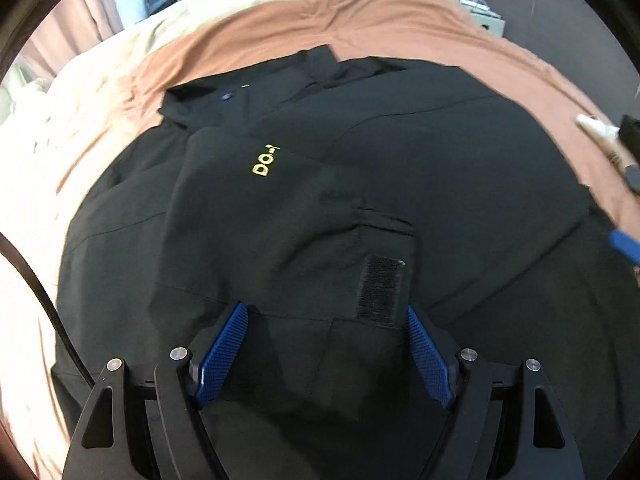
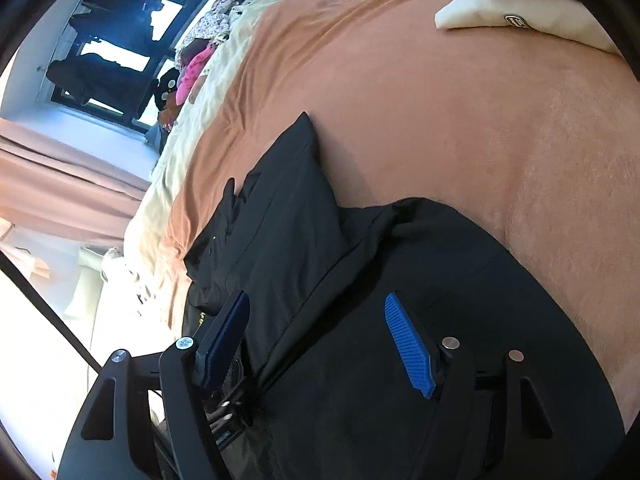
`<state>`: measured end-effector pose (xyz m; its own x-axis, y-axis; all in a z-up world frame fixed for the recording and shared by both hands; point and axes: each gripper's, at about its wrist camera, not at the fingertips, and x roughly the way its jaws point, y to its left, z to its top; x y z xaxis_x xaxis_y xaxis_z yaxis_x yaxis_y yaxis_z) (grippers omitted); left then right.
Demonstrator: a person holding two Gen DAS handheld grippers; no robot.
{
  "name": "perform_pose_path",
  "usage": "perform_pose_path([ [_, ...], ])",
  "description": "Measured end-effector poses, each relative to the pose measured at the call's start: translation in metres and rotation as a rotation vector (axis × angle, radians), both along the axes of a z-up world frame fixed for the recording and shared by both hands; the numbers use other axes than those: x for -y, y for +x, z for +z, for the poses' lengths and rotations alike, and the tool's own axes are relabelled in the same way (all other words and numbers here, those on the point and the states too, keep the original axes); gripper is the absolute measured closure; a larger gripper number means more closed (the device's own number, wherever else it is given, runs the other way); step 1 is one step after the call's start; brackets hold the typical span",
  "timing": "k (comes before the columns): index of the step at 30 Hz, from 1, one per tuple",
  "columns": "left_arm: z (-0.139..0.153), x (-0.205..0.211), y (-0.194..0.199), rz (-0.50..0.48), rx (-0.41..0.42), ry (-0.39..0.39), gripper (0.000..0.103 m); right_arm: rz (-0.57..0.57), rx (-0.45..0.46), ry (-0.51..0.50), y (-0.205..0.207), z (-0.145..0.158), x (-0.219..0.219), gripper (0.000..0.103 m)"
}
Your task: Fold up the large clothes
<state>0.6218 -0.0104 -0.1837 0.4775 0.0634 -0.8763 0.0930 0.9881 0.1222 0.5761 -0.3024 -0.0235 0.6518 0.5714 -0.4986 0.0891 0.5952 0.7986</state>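
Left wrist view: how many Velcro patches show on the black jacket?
1. The Velcro patch sits on the folded sleeve cuff of the black jacket, just ahead of the open left tool. Others may be hidden under folds.

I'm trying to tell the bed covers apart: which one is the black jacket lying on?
The orange-brown blanket: the jacket rests wholly on it. The cream sheet lies beyond the blanket's edge, clear of the jacket.

Both the left gripper [image 1: 326,312] and right gripper [image 2: 316,304] have black frames, silver screws and ribbed blue pads.
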Motion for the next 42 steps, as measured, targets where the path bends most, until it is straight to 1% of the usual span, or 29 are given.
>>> perform_pose_path([
  [1, 0.002, -0.005, 0.001, 0.008, 0.001, 0.011, 0.023, 0.004, 0.004, 0.003, 0.000, 0.003, -0.001, 0.034],
  [2, 0.006, -0.010, 0.001, 0.016, 0.006, 0.024, 0.023, 0.007, 0.005, 0.004, 0.000, -0.010, -0.002, 0.034],
  [4, 0.016, -0.027, -0.001, 0.043, 0.030, 0.058, 0.023, 0.017, 0.009, 0.003, 0.001, -0.014, -0.007, 0.034],
  [6, 0.027, -0.051, -0.003, 0.082, 0.052, 0.088, 0.023, 0.025, 0.006, 0.000, 0.004, -0.027, 0.000, 0.034],
  [8, 0.040, -0.079, -0.006, 0.137, 0.068, 0.103, 0.023, 0.027, -0.002, 0.001, 0.014, -0.034, -0.004, 0.034],
  [10, 0.058, -0.113, -0.012, 0.218, 0.096, 0.141, 0.023, 0.025, -0.008, 0.006, 0.017, -0.036, -0.002, 0.034],
  [11, 0.064, -0.124, -0.015, 0.237, 0.106, 0.146, 0.023, 0.022, -0.009, 0.008, 0.016, -0.037, 0.002, 0.035],
  [12, 0.073, -0.140, -0.020, 0.263, 0.118, 0.146, 0.023, 0.017, -0.007, 0.012, 0.016, -0.036, 0.004, 0.039],
  [13, 0.080, -0.150, -0.023, 0.278, 0.126, 0.142, 0.023, 0.017, -0.004, 0.013, 0.016, -0.035, 0.004, 0.042],
  [15, 0.092, -0.171, -0.030, 0.310, 0.144, 0.130, 0.023, 0.016, 0.009, 0.012, 0.017, -0.033, 0.004, 0.043],
  [16, 0.098, -0.183, -0.033, 0.330, 0.154, 0.120, 0.023, 0.016, 0.020, 0.008, 0.017, -0.031, 0.004, 0.046],
  [18, 0.102, -0.194, -0.034, 0.347, 0.162, 0.098, 0.023, 0.019, 0.041, 0.005, 0.016, -0.030, 0.002, 0.050],
  [20, 0.099, -0.207, -0.032, 0.364, 0.159, 0.056, 0.023, 0.026, 0.070, 0.008, 0.017, -0.030, 0.001, 0.054],
  [21, 0.095, -0.209, -0.031, 0.372, 0.157, 0.053, 0.023, 0.028, 0.078, 0.005, 0.018, -0.030, 0.000, 0.059],
  [22, 0.089, -0.212, -0.027, 0.375, 0.148, 0.052, 0.023, 0.029, 0.091, -0.002, 0.020, -0.029, -0.001, 0.061],
  [25, 0.065, -0.213, -0.019, 0.372, 0.105, 0.050, 0.023, 0.018, 0.122, -0.022, 0.025, -0.030, -0.001, 0.061],
  [28, 0.036, -0.210, -0.013, 0.354, 0.062, 0.029, 0.023, 0.014, 0.148, -0.027, 0.036, -0.034, -0.003, 0.063],
  [30, 0.017, -0.207, -0.011, 0.344, 0.021, 0.034, 0.023, 0.027, 0.149, -0.026, 0.044, -0.037, -0.008, 0.064],
  [31, 0.004, -0.208, -0.009, 0.343, -0.007, 0.051, 0.023, 0.037, 0.144, -0.033, 0.049, -0.039, -0.012, 0.064],
  [32, -0.002, -0.210, -0.010, 0.348, -0.021, 0.058, 0.023, 0.046, 0.132, -0.051, 0.053, -0.041, -0.016, 0.064],
  [33, -0.010, -0.214, -0.010, 0.359, -0.033, 0.054, 0.023, 0.049, 0.116, -0.076, 0.058, -0.044, -0.021, 0.064],
  [34, -0.014, -0.220, -0.012, 0.369, -0.032, 0.030, 0.023, 0.046, 0.092, -0.106, 0.064, -0.048, -0.025, 0.064],
  [35, -0.014, -0.224, -0.014, 0.379, -0.027, 0.005, 0.023, 0.040, 0.068, -0.135, 0.068, -0.053, -0.028, 0.064],
  [36, -0.015, -0.228, -0.015, 0.387, -0.025, -0.008, 0.023, 0.036, 0.049, -0.162, 0.072, -0.058, -0.030, 0.068],
  [37, -0.014, -0.230, -0.017, 0.390, -0.027, -0.013, 0.023, 0.029, 0.026, -0.200, 0.074, -0.063, -0.032, 0.076],
  [38, -0.012, -0.230, -0.018, 0.389, -0.028, -0.010, 0.023, 0.023, 0.013, -0.233, 0.075, -0.065, -0.033, 0.079],
  [40, -0.001, -0.226, -0.024, 0.381, -0.007, 0.013, 0.023, 0.015, 0.009, -0.266, 0.073, -0.065, -0.033, 0.081],
  [42, 0.015, -0.224, -0.035, 0.375, 0.029, 0.012, 0.023, -0.006, 0.011, -0.295, 0.065, -0.058, -0.030, 0.081],
])
